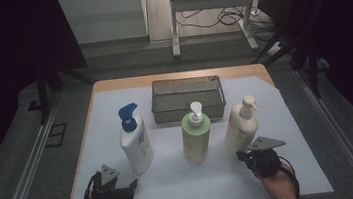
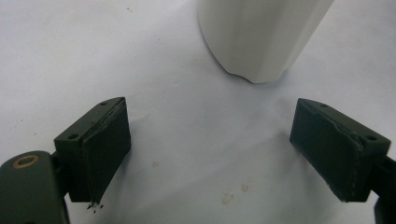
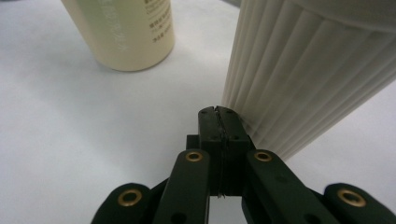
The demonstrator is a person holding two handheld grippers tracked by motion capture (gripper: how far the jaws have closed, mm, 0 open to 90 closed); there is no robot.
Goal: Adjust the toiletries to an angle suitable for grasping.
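Three pump bottles stand in a row on the white table sheet (image 1: 173,180): a white one with a blue pump (image 1: 135,143), a green one with a white pump (image 1: 197,137) and a cream ribbed one (image 1: 241,128). My left gripper (image 1: 120,185) rests near the front edge, just short of the white bottle. Its jaws (image 2: 210,112) stand wide open with nothing between them, and the white bottle's base (image 2: 261,37) is ahead of them. My right gripper (image 1: 242,156) is shut and empty. Its tip (image 3: 218,113) sits right at the foot of the ribbed bottle (image 3: 308,79), with the green bottle (image 3: 130,32) farther off.
A rectangular metal mesh basket (image 1: 189,109) stands behind the bottles at the back middle of the table. The wooden table edge (image 1: 177,75) shows beyond the sheet. A hand holds each gripper at the front edge.
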